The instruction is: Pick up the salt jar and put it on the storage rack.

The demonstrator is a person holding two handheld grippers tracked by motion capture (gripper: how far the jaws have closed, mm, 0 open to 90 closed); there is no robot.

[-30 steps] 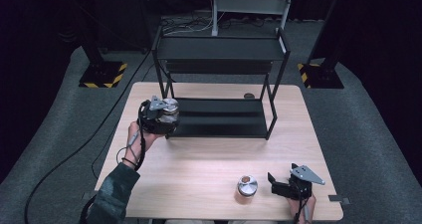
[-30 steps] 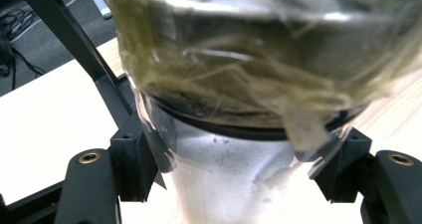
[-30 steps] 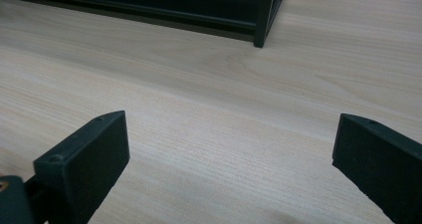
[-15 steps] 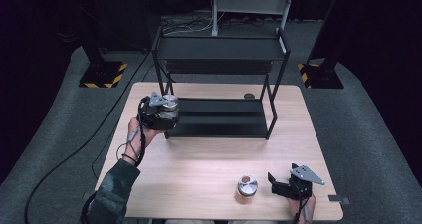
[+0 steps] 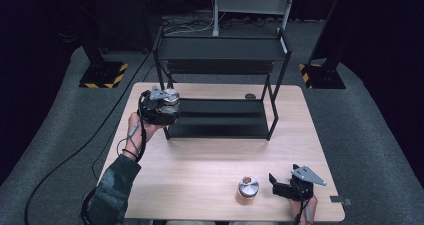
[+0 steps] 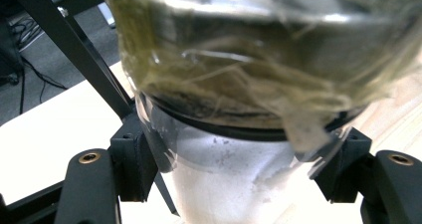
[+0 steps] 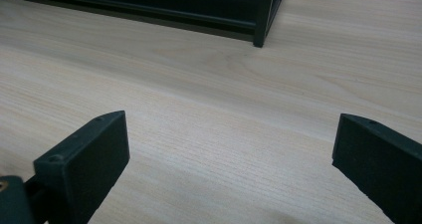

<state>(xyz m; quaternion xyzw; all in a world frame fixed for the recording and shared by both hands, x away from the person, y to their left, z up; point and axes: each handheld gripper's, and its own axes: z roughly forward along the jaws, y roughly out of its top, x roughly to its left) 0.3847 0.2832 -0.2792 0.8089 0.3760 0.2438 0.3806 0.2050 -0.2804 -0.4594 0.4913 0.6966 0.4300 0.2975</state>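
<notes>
Item: glass jar (image 6: pixel 249 99) with a metal lid, clear wrap loose about its middle, contents fibrous and yellowish. Held in the left gripper (image 5: pixel 167 107) at the left end of the black shelf rack (image 5: pixel 220 117), level with the rack's lower shelf, above the table (image 5: pixel 200 160).

Position relative to fingers: the jar sat between the two black fingers (image 6: pixel 132 159) of the left gripper, one pressed against each side of its lower body, closed on the glass. Most of the jar's bulk stood out past the contact line, toward the rack.

Risks, as judged:
- Slip. Smooth glass, a loose film of wrap and a grip low on the body would let the jar tilt or slide out.
- Collision. The rack's upright post (image 6: pixel 74 50) stood just beside the jar; a careless push inward could knock the glass against it or against the shelf edge.
- Hard landing. Release before the base rested flat could topple it.

Second item: a similar jar (image 5: pixel 247 187) stood upright on the table near its front edge, just beside the right gripper (image 5: pixel 280 187), apart from it. That gripper's fingers (image 7: pixel 84 159) stood wide open with nothing between them.
</notes>
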